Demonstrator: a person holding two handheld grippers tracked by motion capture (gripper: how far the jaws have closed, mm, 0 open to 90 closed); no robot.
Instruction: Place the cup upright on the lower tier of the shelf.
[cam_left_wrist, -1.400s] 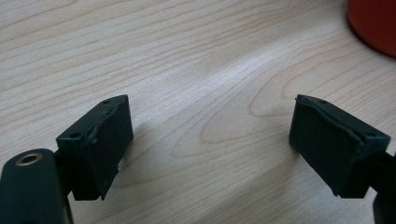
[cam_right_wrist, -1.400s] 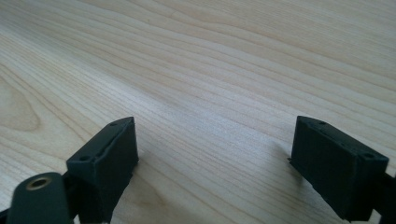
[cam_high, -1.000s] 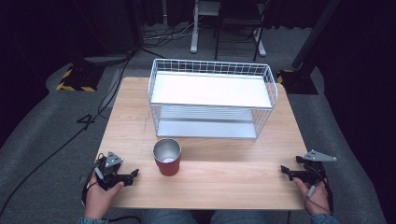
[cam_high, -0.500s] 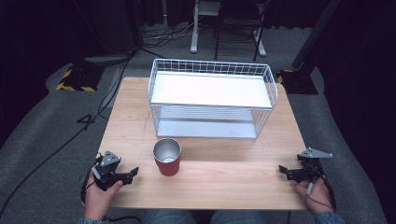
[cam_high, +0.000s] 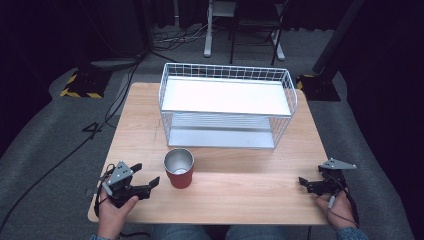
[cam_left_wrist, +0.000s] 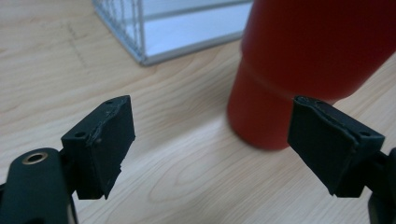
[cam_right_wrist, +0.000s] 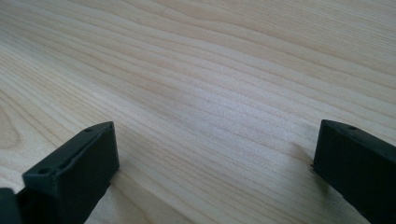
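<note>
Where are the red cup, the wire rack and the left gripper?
red cup (cam_high: 179, 174), high view, red outer wall.
wire rack (cam_high: 226, 67), high view, far top rim.
left gripper (cam_high: 147, 179), high view, between its open jaw tips.

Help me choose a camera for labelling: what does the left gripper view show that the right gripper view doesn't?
The left gripper view shows the red cup upright, close ahead of the open left gripper and nearer its right jaw, plus a corner of the white wire rack behind. The right gripper view shows bare wood grain ahead of the open right gripper, with nothing between its jaws. Both show two black jaws spread wide over the same light wooden table.
</note>
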